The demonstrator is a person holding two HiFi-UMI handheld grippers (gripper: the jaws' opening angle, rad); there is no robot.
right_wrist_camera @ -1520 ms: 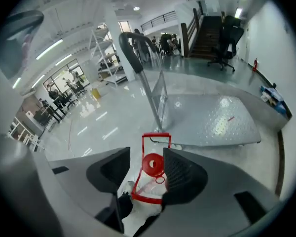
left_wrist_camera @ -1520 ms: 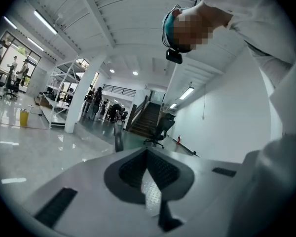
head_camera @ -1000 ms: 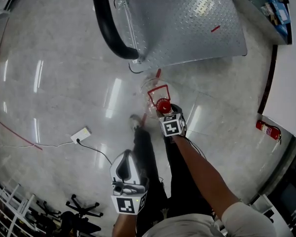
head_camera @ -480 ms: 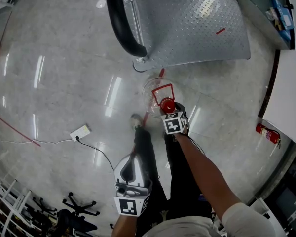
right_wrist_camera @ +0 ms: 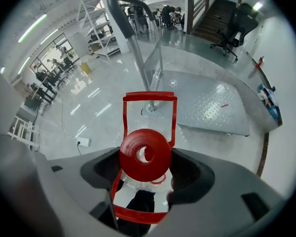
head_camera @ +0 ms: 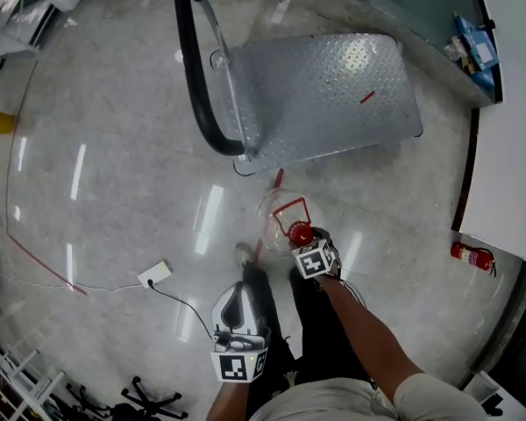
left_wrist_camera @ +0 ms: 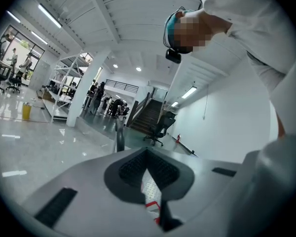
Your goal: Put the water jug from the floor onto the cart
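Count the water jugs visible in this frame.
1: the water jug is just off the cart's near edge, its red cap between the right gripper's jaws. No others show.

A pale, glossy stone floor point(head_camera: 114, 174) spreads out below you, streaked with reflected ceiling lights. Ahead of you on it stands a flat cart point(head_camera: 333, 86) with a diamond-plate metal deck and a black padded handle point(head_camera: 193, 77) at its left end. A white power strip point(head_camera: 155, 274) lies to your left. A red fire extinguisher point(head_camera: 469, 254) sits by the wall at the right. A thin red line point(head_camera: 44, 264) crosses the floor at far left, and a small yellow object point(head_camera: 0, 123) sits further up that edge. Black office chair bases point(head_camera: 153, 403) stand at lower left.
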